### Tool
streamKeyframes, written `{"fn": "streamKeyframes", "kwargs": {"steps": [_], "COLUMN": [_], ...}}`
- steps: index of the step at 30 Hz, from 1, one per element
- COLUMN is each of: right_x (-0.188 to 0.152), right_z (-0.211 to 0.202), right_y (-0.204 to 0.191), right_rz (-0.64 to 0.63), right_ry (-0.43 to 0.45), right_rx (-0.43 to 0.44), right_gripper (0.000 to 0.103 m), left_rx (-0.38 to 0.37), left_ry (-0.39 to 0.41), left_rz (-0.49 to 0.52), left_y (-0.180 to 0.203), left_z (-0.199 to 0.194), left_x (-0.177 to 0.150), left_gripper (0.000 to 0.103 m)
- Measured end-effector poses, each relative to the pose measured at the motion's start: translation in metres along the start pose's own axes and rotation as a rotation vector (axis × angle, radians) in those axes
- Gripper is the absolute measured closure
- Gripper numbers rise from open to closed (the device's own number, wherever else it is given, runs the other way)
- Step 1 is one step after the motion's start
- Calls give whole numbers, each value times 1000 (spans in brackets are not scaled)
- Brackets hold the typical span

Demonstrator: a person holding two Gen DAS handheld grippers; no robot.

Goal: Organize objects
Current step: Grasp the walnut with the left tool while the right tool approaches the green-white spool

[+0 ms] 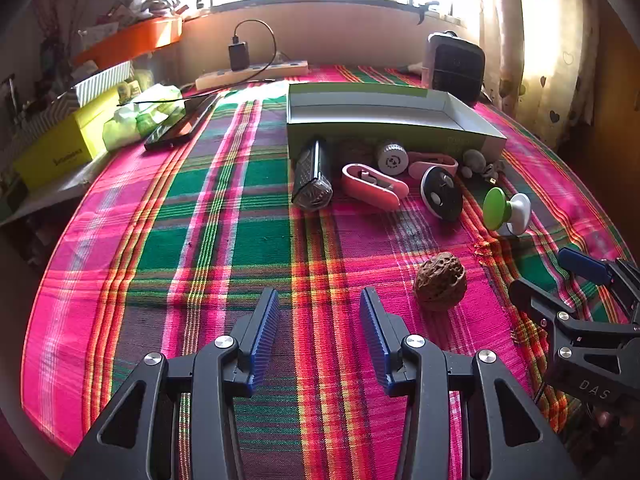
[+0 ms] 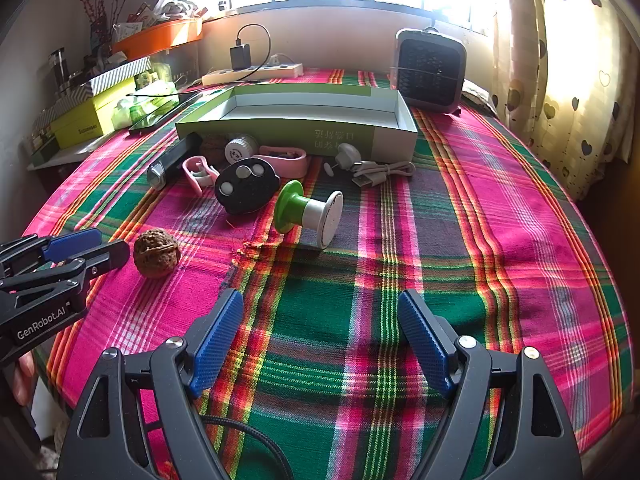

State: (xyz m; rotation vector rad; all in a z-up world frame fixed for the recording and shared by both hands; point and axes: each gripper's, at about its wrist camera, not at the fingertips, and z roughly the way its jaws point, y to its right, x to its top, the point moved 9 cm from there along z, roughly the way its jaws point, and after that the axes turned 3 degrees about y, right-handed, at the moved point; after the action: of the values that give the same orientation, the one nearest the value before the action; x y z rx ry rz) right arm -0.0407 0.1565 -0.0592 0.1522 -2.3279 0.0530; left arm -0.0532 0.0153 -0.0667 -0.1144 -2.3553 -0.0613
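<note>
walnut point(image 1: 440, 281) just right of open left gripper point(image 1: 319, 338)

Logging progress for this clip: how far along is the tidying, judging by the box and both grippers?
Nothing looks done: the green box is empty. Nothing is in hand: the left gripper and right gripper are both open over the plaid cloth. Still out: the walnut, green-and-white spool, black disc, pink clips, cable and black tube.

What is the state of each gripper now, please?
Left gripper: open, holding nothing, above the cloth.
Right gripper: open, holding nothing.
</note>
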Motion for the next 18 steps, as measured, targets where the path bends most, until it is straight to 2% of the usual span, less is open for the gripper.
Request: {"fn": "streamKeyframes", "kwargs": {"steps": [9,18], "right_x": [0,1], "right_z": [0,-2], "right_y": [0,4], "right_rz": [-2,24], "right_ry": [-2,5], "right_rx": [5,35], "right_gripper": [23,23], "left_rx": [-25,-160], "left_ry": [-8,3], "left_rz": [2,44], "left_y": [1,18], "left_z": [-1,-8], "left_x": [0,-3], "left_gripper": [64,64]}}
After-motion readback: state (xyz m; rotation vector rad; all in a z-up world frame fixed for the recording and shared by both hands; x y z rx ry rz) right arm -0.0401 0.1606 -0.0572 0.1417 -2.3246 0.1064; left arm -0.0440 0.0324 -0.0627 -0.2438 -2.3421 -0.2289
